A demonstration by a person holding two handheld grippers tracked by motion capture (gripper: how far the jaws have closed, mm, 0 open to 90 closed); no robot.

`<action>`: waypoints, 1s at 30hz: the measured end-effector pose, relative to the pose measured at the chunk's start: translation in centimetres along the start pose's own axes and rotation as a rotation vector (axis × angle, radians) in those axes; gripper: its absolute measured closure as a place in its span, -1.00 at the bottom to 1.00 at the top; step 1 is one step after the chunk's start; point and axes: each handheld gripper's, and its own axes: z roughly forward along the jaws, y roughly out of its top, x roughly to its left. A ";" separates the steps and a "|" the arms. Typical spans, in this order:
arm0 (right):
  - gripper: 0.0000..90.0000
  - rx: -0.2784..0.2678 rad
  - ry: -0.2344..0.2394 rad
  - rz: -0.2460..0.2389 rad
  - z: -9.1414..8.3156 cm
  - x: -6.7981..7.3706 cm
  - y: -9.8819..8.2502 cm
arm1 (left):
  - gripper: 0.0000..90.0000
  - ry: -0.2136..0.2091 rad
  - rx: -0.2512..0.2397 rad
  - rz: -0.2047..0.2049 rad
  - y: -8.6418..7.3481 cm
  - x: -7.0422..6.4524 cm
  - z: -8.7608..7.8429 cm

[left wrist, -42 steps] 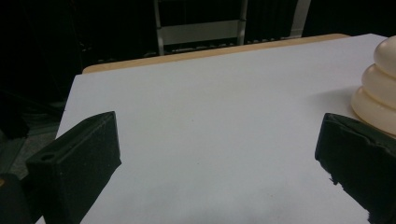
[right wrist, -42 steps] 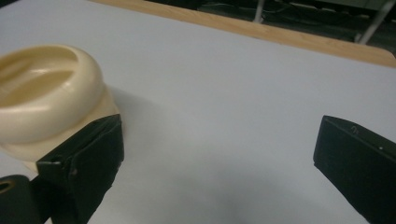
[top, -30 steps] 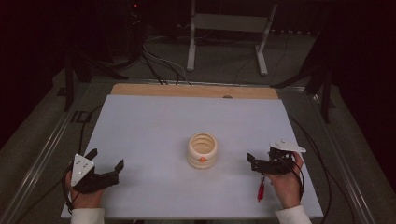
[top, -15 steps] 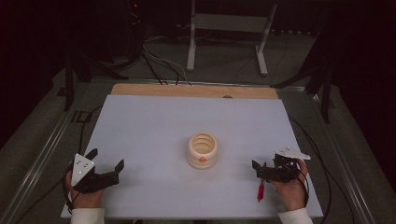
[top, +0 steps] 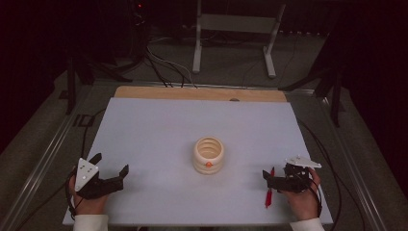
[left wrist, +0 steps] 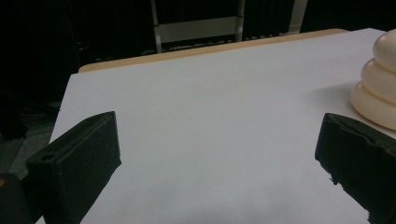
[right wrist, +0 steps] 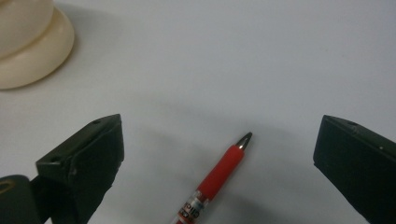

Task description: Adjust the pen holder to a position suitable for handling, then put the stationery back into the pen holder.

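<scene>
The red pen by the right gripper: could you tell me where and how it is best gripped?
Grip the red pen across its barrel, just behind the tip, coming down from above: it lies flat on the table, and the open right gripper has one jaw on each side of it.

Cream ridged pot [top: 209, 155] mid-table [top: 159, 125]

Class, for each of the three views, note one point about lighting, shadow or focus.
High view: white table lit, dark surroundings. Left gripper view: cream ribbed ceramic holder throws a soft shadow leftward. Right gripper view: red plastic pen sharp at the tip, near black jaws soft.
</scene>
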 end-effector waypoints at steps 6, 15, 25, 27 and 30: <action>-0.95 0.042 0.009 0.008 0.2 0.0 -0.2 | -0.99 0.000 0.002 0.000 0.0 0.0 0.0; -0.80 0.088 -0.009 0.035 0.7 -0.4 -0.4 | -0.98 -0.001 0.000 -0.001 0.0 0.0 0.0; -0.08 0.151 0.000 0.054 2.3 -0.9 -0.6 | -0.99 -0.003 0.004 0.003 0.0 -0.1 0.2; 0.02 0.159 -0.017 0.052 2.7 -0.8 -0.5 | -0.98 -0.003 0.004 0.003 0.0 -0.1 0.2; 0.20 0.165 -0.038 0.049 2.9 -0.8 -0.1 | -0.99 -0.004 0.010 0.006 -0.1 -0.1 0.2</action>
